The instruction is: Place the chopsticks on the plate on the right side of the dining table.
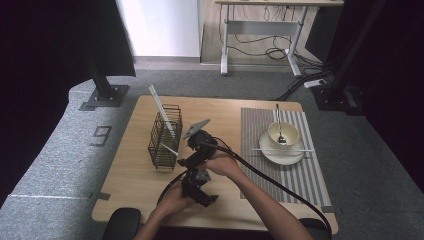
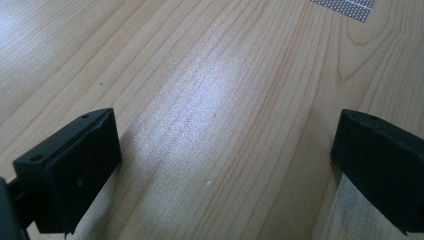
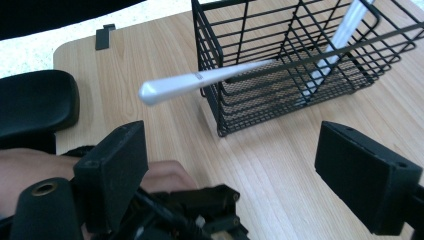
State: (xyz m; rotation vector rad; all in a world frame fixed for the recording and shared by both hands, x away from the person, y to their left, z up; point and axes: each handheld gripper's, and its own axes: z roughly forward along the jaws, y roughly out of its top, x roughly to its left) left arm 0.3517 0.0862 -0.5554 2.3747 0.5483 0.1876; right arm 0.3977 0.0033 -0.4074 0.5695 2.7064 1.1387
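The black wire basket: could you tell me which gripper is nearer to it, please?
Right. The right gripper sits just beside the black wire basket, jaws open. The left gripper lies farther back, toward the table's near edge.

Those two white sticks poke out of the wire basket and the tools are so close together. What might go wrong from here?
The right hand-held gripper, jaws open and empty, sits close to the short white chopstick jutting from the black wire basket; a bump might flick it out or tip the basket. The long white chopstick leans far over the rim and may topple. The left hand-held gripper lies just beneath the right; their black cables might snag.
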